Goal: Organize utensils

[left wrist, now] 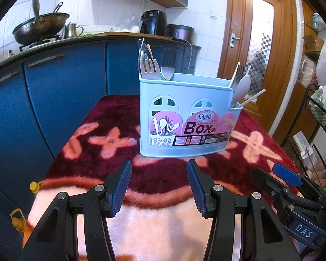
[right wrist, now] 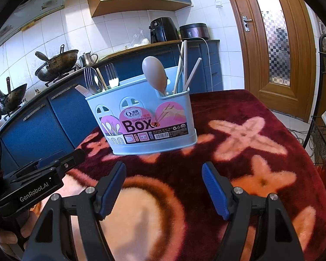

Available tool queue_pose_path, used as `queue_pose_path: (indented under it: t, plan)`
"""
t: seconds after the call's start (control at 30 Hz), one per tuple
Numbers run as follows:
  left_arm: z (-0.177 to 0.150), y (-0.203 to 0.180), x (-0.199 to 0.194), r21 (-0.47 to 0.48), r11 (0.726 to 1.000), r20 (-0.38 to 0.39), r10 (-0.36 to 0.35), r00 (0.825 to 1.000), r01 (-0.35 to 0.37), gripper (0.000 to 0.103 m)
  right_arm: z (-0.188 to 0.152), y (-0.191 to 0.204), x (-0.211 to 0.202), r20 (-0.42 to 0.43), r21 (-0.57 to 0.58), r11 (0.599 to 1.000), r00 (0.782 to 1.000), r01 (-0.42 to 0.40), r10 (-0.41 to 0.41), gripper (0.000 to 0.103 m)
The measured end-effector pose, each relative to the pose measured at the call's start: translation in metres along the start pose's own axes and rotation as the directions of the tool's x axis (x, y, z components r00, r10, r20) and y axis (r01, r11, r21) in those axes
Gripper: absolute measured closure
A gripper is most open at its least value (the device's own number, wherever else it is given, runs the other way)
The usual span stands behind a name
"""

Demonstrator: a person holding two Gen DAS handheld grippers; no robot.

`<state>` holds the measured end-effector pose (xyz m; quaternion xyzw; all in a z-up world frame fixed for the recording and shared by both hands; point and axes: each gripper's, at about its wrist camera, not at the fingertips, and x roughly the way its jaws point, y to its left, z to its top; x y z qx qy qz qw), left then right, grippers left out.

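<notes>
My left gripper (left wrist: pixel 159 169) hangs with its jaws spread and empty, low over the blanket (left wrist: pixel 110 130) and short of the utensil box (left wrist: pixel 184 113). My right gripper (right wrist: pixel 164 173) is likewise spread and empty, just beside the left one and aimed at the same box. No loose utensil shows on the blanket in either view.

Risks, as I judge them: the box is tall, light-looking plastic standing on soft pile, so a sideways pull on a handle, or a finger catching its rim, could tip it towards me. The utensils stand crowded and lean on one another; drawing one out could drag its neighbour along. The two grippers sit close together, so reaching at once could knock them against each other.

Contents of the box:
- Left end compartment: several metal forks (left wrist: pixel 150 67) with tines up, a darker metal piece behind them, and one pale thin handle. The right wrist view also shows a white piece leaning out over the rim at this end.
- Right end compartment: a beige spoon (right wrist: pixel 155 70) bowl up, and white sticks (right wrist: pixel 185 65) leaning apart, one tilted far outward; a fork appears behind the spoon in the left wrist view.
- Middle section: nothing rises above the rim; its inside is hidden.
</notes>
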<state>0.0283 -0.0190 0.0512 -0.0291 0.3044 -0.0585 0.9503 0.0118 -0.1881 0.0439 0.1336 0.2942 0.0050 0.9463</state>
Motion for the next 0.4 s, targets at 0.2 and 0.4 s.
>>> queue_pose_path:
  t: [0.2,0.4]
  plan:
    - [0.0,-0.0001,0.0,-0.001,1.0,0.0,0.0,1.0,0.0,0.049,0.0002,-0.0002,0.0001,-0.001,0.002,1.0,1.0,-0.001,0.001,0.028]
    - [-0.0004,-0.001,0.0,0.0,1.0,-0.003,0.003,1.0,-0.003,0.049,-0.0013,0.0006,-0.0003,0.0,0.001,1.0,1.0,0.001,-0.001,0.028]
